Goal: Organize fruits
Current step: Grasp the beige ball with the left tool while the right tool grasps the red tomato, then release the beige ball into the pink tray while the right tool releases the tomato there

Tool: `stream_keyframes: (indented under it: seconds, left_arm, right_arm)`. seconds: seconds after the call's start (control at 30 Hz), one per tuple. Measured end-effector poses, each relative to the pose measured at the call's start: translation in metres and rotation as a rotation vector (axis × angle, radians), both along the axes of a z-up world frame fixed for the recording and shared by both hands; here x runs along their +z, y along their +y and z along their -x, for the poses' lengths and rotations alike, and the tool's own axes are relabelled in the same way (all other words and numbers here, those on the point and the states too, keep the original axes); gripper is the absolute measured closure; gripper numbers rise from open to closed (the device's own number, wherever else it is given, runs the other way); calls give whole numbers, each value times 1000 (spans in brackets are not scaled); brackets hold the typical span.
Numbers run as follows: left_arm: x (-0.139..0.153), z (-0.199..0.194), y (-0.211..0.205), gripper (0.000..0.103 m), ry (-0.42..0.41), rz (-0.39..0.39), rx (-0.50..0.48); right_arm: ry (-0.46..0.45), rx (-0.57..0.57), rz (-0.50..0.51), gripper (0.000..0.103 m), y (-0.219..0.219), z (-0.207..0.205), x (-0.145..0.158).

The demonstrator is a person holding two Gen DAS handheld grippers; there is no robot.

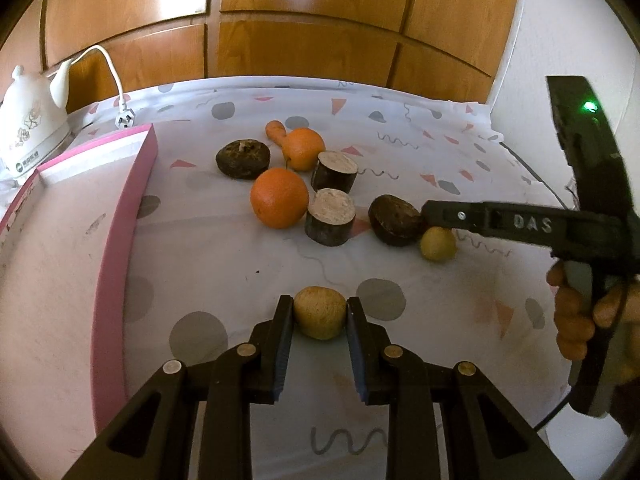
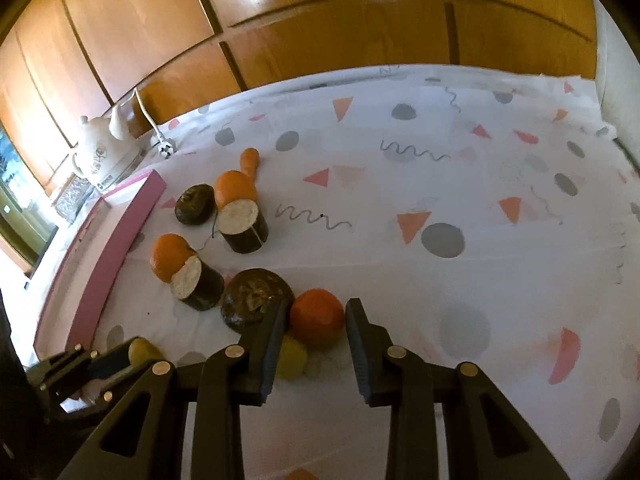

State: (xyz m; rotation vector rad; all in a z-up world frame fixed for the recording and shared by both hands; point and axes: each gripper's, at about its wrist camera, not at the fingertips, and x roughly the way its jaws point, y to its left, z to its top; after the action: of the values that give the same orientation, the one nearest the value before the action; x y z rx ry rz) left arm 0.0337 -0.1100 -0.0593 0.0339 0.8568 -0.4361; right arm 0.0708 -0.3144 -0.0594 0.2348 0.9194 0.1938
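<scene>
The left wrist view shows the left gripper (image 1: pixel 320 312) pinching a rough yellow fruit (image 1: pixel 319 312) just off the pink tray (image 1: pixel 120 216), and a hand (image 1: pixel 580 312) holding the right tool.

The right wrist view shows the right gripper (image 2: pixel 317 320) clamping a smooth orange (image 2: pixel 318 320) beside a dark round fruit (image 2: pixel 256 304), with open patterned cloth (image 2: pixel 440 184) to its right.

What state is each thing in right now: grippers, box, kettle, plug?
Left gripper: jaws shut on yellow fruit.
Right gripper: jaws apparently shut on orange.
Box: open-topped.
Kettle: lid on.
Plug: unplugged, lying on cloth.
</scene>
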Motion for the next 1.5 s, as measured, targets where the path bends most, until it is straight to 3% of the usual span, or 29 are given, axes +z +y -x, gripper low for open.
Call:
stream_keyframes:
  seconds: [0.2,0.33,0.47,0.7,1.03,1.27,1.5]
  left_arm:
    - [4,-3,3,77,16,17,3]
    - [23,-2,13,77,-22,42,27]
    - [42,-8,34,77,-62,45,105]
    - [55,-18,82,77,-63,34,281]
    - [38,-19,138,77,-30,-37,466]
    - [36,-15,159,76,-23,-35,535]
    - [34,-11,175,76,-19,-26,584]
  right_arm:
    - [7,-7,-4,75,-2,-4,-3]
    - [-4,-36,41,77,-2,-5,-1]
    - [-25,-49,69,77,-1,-4,4]
    - [-118,-38,122,77,17,-1,32]
    - [-159,154,70,77,95,0,54]
    - [-169,305,44,77,165,3,58]
    - [-160,374,50,77,205,-1,57]
